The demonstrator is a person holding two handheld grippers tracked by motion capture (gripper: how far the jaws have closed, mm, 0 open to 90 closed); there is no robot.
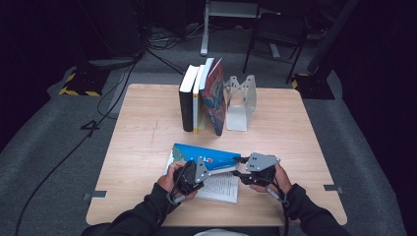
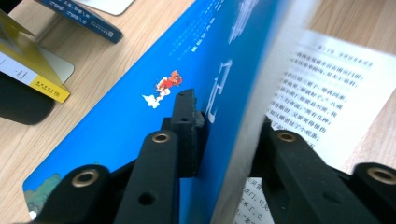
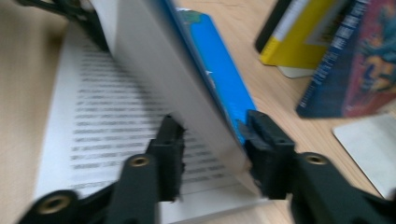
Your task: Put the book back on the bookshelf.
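Seemingly midway: blue book (image 1: 212,156) open on the desk (image 1: 142,128) in front of the upright books (image 1: 201,98), raised half pinched by left tongs (image 2: 224,123), right tongs (image 3: 210,151) parted loosely around it; closing and shelving left.

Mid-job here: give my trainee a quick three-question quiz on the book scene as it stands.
1. True or false: the blue book lies closed on the table.
2. What does the left hand-held gripper clamp? A) the bookend B) the raised blue cover with its pages C) a yellow book
3. How many books stand upright beside the metal bookend?

Key:
1. False: it is open, its printed page exposed.
2. B. The right hand-held gripper straddles the same raised edge, with a gap at its left jaw.
3. Four.
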